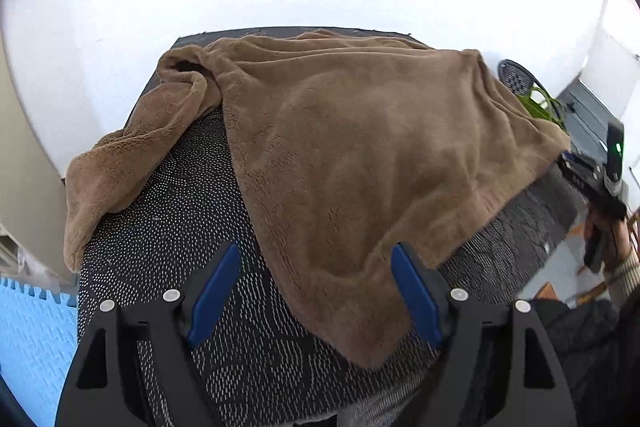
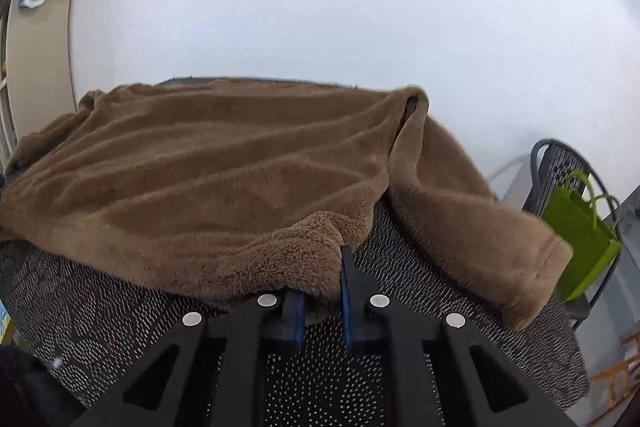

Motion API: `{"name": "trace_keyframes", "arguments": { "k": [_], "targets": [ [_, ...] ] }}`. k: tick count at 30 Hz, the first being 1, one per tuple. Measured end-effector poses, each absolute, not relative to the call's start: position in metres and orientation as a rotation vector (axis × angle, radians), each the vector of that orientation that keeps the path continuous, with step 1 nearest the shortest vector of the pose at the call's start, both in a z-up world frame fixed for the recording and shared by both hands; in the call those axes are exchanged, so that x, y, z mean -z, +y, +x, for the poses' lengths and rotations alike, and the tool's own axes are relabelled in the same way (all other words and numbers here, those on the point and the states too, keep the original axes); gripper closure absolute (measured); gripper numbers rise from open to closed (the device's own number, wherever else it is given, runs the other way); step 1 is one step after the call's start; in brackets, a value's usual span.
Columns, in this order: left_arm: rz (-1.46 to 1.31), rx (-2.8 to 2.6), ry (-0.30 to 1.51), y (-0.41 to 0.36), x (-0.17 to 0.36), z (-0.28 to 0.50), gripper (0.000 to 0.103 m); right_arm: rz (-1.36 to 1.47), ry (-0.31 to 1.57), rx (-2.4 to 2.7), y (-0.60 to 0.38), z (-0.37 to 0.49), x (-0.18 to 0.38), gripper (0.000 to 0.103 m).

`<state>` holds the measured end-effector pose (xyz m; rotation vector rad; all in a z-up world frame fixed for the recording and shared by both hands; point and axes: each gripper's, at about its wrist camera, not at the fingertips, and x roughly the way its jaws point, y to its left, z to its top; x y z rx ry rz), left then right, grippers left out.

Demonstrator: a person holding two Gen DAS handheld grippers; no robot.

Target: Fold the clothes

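My right hand-held gripper (image 2: 322,291) is drawn in narrow, its blue pads (image 2: 346,291) pinched on the near hem of the brown fleece garment (image 2: 224,179), with a fold of pile bunched between and over the fingers. My left hand-held gripper (image 1: 316,291) stands wide, its jaws holding nothing; the near corner of the garment (image 1: 352,155) lies between and just ahead of its fingers, and I cannot tell whether the right-side pad (image 1: 414,303) brushes the cloth. The garment lies spread on the table (image 1: 168,227), which is covered in a dark cloth with pale dashes. Its long axis runs across the table from side to side, sleeves out at either end: in the right wrist view one sleeve (image 2: 480,227) trails down toward the right edge of the table, cuff toward me, and in the left wrist view the other sleeve (image 1: 132,163) droops over the left edge. Beyond the right edge stands a dark mesh chair (image 2: 560,163) with a green bag (image 2: 580,235) on it. A blue foam mat (image 1: 32,339) lies on the floor at the left. A white wall (image 2: 320,7) rises behind the table.
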<state>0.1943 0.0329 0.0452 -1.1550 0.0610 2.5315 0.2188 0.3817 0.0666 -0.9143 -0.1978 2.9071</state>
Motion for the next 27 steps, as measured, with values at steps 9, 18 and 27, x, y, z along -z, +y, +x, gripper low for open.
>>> {"name": "trace_keyframes", "arguments": {
  "k": [9, 18, 27],
  "targets": [
    [-1.129, -2.483, 0.301, 0.060, -0.036, 0.218, 0.020, -0.740, -0.232, -2.928, 0.377, 0.235, -0.112, 0.089],
    [-1.081, -2.623, 0.237, 0.060, -0.032, 0.223, 0.020, -0.714, -0.267, -2.920, 0.371, 0.231, -0.120, 0.089],
    [-1.002, -2.802, 0.175, 0.056, -0.048, 0.221, 0.060, -0.633, -0.478, -2.748, 0.363, 0.239, -0.122, 0.089]
  ]
}}
